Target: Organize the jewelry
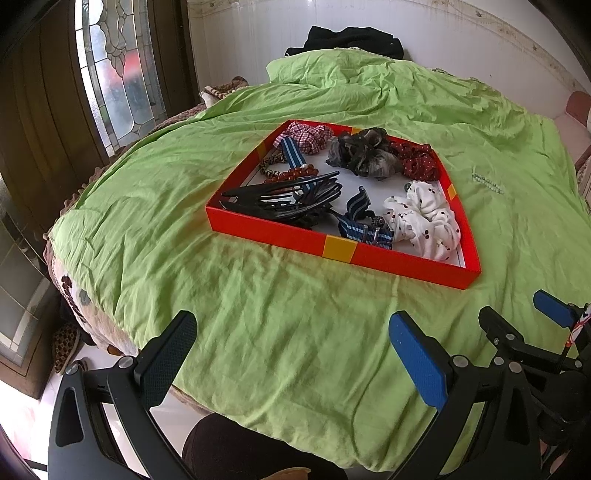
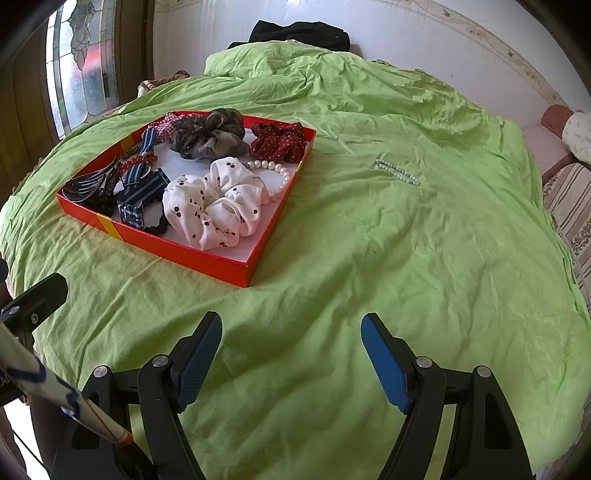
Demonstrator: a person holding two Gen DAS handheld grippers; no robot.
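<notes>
A shallow red tray lies on the green bedsheet. It holds a white cherry-print scrunchie, a grey scrunchie, a dark red dotted scrunchie, a black hair claw, striped bands and a pearl bracelet. A pale green bead strand lies on the sheet right of the tray. My left gripper is open and empty, near the bed's front edge. My right gripper is open and empty, also short of the tray.
A black garment lies at the head of the bed by the white wall. A stained-glass door stands at the left. A striped cushion sits at the right edge. My knee is below the bed's edge.
</notes>
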